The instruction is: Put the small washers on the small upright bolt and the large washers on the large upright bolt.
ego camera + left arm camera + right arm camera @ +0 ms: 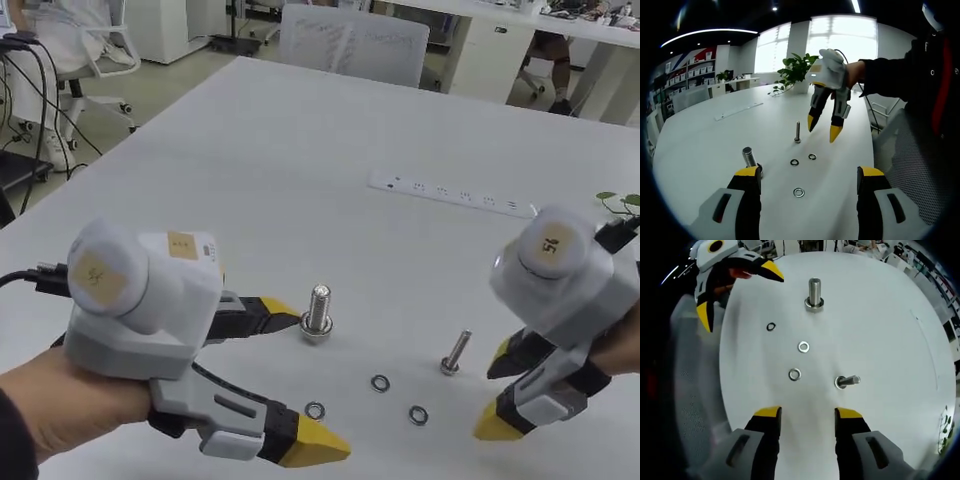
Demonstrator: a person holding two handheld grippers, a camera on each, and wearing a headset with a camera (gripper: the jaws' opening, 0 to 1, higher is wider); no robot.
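The large upright bolt (pixel 318 310) and the small upright bolt (pixel 455 353) stand on the white table (pixel 300 150). Three loose washers lie flat in front of them (pixel 380 383) (pixel 418 414) (pixel 315 410). My left gripper (pixel 305 378) is open, one jaw beside the large bolt, the nearest washer (pixel 799 192) between its jaws. My right gripper (pixel 495 398) hovers open just right of the small bolt (pixel 846 381), nothing in it. In the right gripper view the washers (pixel 794 374) (pixel 803 346) (pixel 771 326) lie ahead, with the large bolt (pixel 814 292) beyond.
A white power strip (pixel 450 192) lies farther back on the table. A potted plant (pixel 620 203) sits at the right edge. A chair (pixel 350 45) stands at the far side.
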